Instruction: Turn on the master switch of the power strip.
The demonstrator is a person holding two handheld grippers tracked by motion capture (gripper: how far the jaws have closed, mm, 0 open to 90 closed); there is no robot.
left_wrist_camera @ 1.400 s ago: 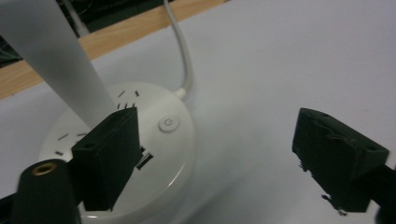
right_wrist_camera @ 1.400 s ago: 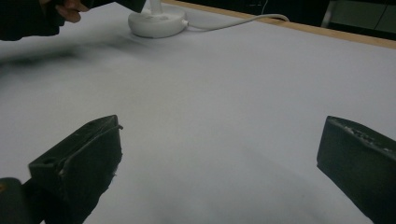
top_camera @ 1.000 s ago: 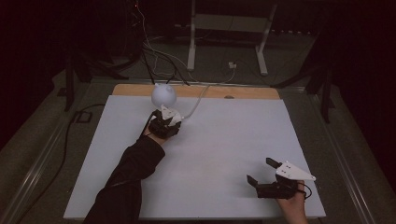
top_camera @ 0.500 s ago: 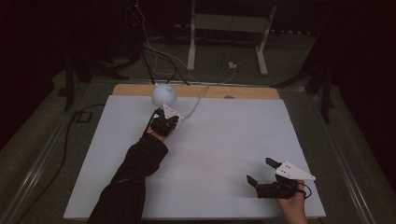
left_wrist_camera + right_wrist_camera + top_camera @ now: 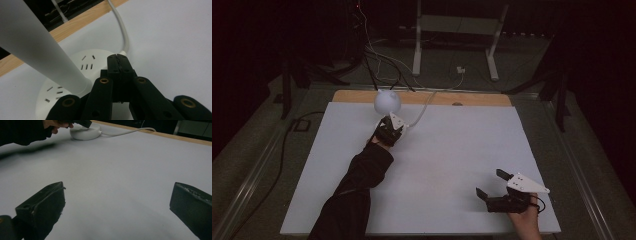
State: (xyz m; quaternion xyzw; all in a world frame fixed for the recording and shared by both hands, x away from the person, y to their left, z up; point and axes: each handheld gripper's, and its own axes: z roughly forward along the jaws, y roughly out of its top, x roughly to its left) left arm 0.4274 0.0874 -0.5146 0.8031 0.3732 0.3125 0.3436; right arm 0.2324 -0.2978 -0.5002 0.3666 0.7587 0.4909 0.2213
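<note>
A white lamp stands at the table's far left, its round shade (image 5: 387, 101) showing from above. Its flat round base (image 5: 75, 75) has slot-shaped marks, and a pale stem (image 5: 37, 47) rises from it. My left gripper (image 5: 117, 58) is shut with nothing between its jaws, its tips just over the base's far rim near the cable outlet. From above, that left gripper (image 5: 391, 127) sits right in front of the shade. My right gripper (image 5: 491, 183) rests open near the table's front right, jaws wide apart (image 5: 117, 202) over bare white surface.
The lamp's white cable (image 5: 427, 102) runs off the back over the wooden table edge (image 5: 472, 98). The white table top (image 5: 452, 160) spreads between the two grippers. A dark sleeve (image 5: 362, 180) lies across the left half. A metal stand (image 5: 457, 30) is behind the table.
The left hand has crept slightly farther toward the lamp and its sleeve has shifted. The right gripper has stayed put.
</note>
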